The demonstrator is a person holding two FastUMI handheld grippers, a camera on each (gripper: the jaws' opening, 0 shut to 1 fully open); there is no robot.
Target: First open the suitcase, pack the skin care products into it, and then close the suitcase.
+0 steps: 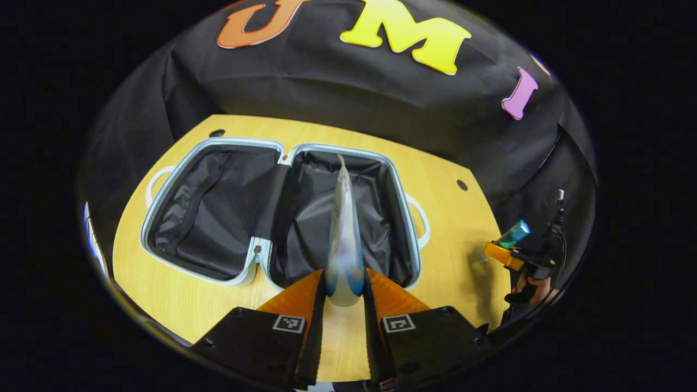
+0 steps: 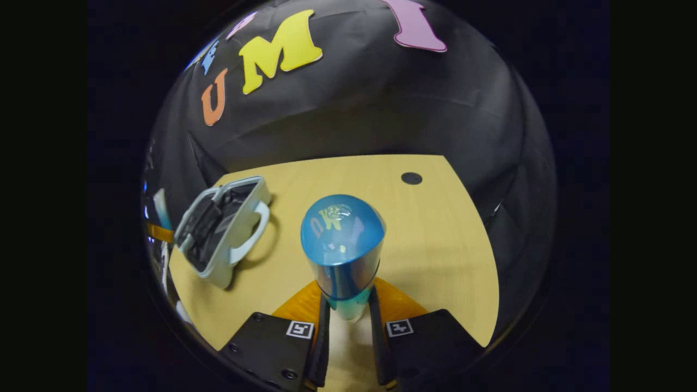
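A pale blue suitcase (image 1: 272, 256) lies open flat on the wooden table (image 1: 457, 228), both black-lined halves facing up. My left gripper (image 1: 344, 291) is shut on a white and blue tube (image 1: 343, 239), which points out over the suitcase's right half. Far right in the left gripper view, the right gripper (image 1: 503, 253) carries a teal bottle (image 1: 514, 234), a hand below it. In the right gripper view, my right gripper (image 2: 348, 310) is shut on that blue-capped bottle (image 2: 343, 239), held above the table. The open suitcase (image 2: 223, 234) lies to its left.
The table (image 2: 435, 245) has small dark holes near its back corners (image 1: 462, 185) (image 2: 411, 178). White handles stick out from the suitcase's two outer sides (image 1: 422, 218). Black cloth walls the booth behind and beside the table.
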